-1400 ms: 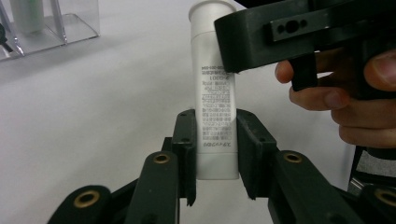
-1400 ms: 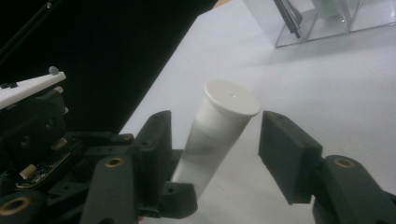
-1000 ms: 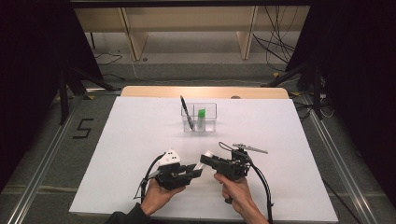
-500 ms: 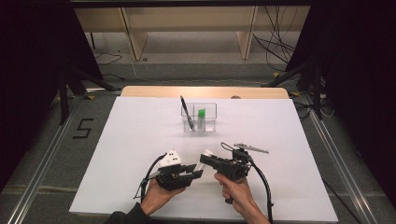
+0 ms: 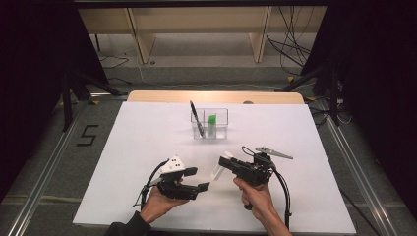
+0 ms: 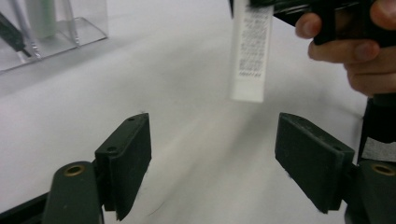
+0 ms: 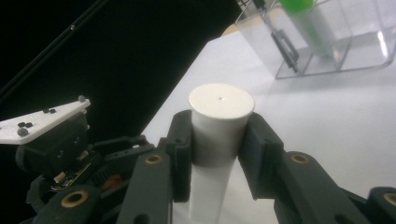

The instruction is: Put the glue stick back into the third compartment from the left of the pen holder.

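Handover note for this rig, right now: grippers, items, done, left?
Left gripper: jaws have just been opening, nothing between them.
Right gripper: shut on the white tube, held off the table.
Clear organizer sits mid-table and holds a black pen and a green-capped tube.
Done: the white tube is in the right gripper alone.
Left, probably: set the white tube into the organizer.

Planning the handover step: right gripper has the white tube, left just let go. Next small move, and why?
Probably carry the white tube toward the clear organizer at the back. The right gripper is clamped on the tube near its cap end, while the left gripper, whose jaws have just been opening, stands wide with nothing between the pads. The organizer already holds a black pen and a green-capped tube.
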A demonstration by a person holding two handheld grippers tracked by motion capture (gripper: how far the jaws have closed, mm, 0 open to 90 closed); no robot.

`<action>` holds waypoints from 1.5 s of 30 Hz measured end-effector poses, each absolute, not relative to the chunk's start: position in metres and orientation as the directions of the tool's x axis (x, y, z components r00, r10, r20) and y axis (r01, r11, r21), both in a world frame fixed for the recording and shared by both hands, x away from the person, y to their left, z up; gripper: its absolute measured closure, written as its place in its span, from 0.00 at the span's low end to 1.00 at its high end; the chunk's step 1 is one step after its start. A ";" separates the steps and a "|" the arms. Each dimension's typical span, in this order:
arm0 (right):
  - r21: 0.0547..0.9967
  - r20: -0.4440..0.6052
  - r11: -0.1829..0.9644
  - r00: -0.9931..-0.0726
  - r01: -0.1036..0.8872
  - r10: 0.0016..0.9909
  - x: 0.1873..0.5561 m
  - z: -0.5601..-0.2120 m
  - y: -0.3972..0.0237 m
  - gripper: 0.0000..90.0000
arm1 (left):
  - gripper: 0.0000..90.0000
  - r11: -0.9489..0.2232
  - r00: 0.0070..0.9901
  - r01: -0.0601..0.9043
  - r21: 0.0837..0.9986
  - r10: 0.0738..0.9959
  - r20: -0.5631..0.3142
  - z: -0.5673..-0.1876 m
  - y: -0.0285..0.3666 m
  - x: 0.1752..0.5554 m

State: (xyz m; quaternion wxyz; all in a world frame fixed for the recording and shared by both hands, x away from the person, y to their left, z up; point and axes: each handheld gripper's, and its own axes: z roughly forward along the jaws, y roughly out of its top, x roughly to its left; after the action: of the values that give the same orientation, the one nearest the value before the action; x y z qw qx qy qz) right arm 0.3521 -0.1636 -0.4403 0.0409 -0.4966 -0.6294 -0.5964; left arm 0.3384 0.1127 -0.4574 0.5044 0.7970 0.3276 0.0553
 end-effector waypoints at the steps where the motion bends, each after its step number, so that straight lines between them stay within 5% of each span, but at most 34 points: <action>1: 0.718 0.636 -0.206 -0.507 0.664 0.582 0.353 -0.439 -0.165 0.75 | 0.29 -0.277 0.778 0.465 0.841 0.582 -0.238 -0.457 0.115 0.339; 20: 0.816 0.505 -0.216 -0.481 0.536 0.716 0.389 -0.408 -0.187 0.75 | 0.21 -0.271 0.729 0.465 0.843 0.657 -0.191 -0.458 0.154 0.339; 45: 0.836 0.438 -0.175 -0.441 0.520 0.784 0.455 -0.387 -0.173 0.75 | 0.17 -0.229 0.692 0.475 0.850 0.693 -0.200 -0.462 0.176 0.333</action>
State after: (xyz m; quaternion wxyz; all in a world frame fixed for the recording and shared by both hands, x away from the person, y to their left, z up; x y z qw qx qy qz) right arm 0.4545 -0.1733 -0.3866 -0.1163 -0.5159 -0.6316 -0.5669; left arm 0.3329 0.1758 -0.4615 0.4938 0.7762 0.3762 0.1106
